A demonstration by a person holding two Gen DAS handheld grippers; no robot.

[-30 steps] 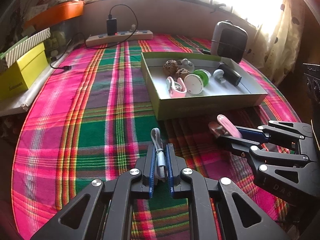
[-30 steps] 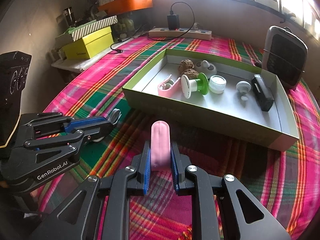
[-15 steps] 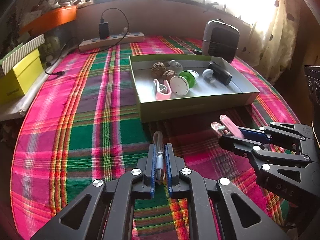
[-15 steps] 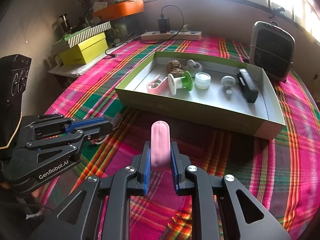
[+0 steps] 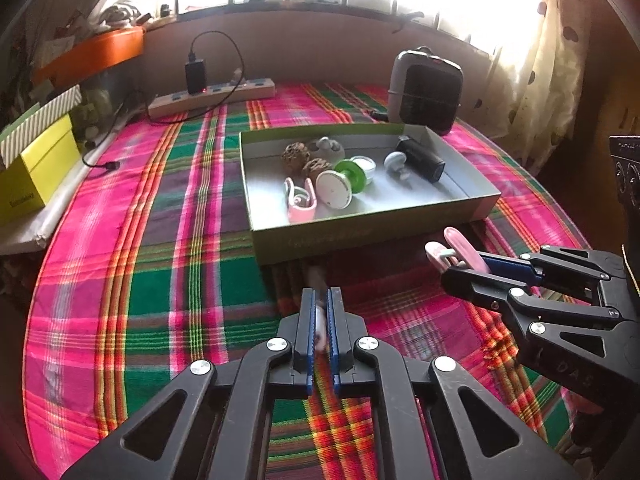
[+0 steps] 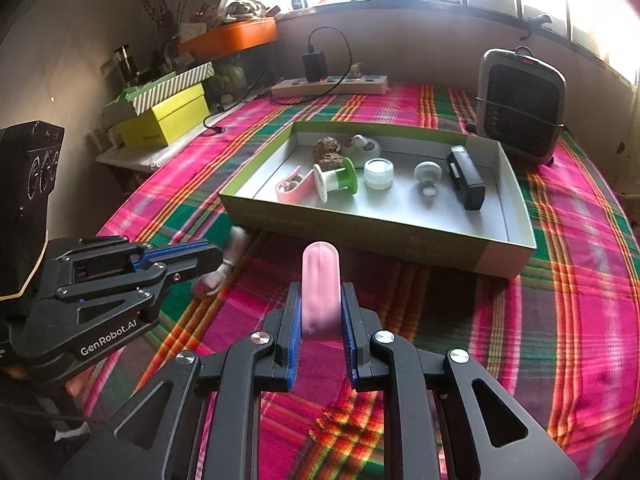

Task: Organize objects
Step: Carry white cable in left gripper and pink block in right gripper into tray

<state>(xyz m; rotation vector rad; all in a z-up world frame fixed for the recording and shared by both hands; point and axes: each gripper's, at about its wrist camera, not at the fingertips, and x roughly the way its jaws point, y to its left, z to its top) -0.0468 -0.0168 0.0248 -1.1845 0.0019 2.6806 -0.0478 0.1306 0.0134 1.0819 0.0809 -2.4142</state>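
Blue pads at the bottom centre of the left wrist view show the left claw [image 5: 320,320] clamped on a white cable [image 5: 319,314], lifted over the plaid cloth [image 5: 160,240] covering the counter. In the right wrist view the right claw [image 6: 320,312] is clamped on a pink case [image 6: 320,280], which stands up between the pads at lower centre. Just beyond both, mid-frame, lies the green box [image 5: 360,236], open-topped, holding a pink clip [image 5: 300,204], a green-and-white spool [image 5: 340,184], a white jar [image 6: 378,174], two brown balls [image 5: 296,156] and a black gadget [image 5: 420,158]. Further back, at upper right, a heater [image 5: 424,88] stands; a power strip [image 5: 212,98] lies at upper left.
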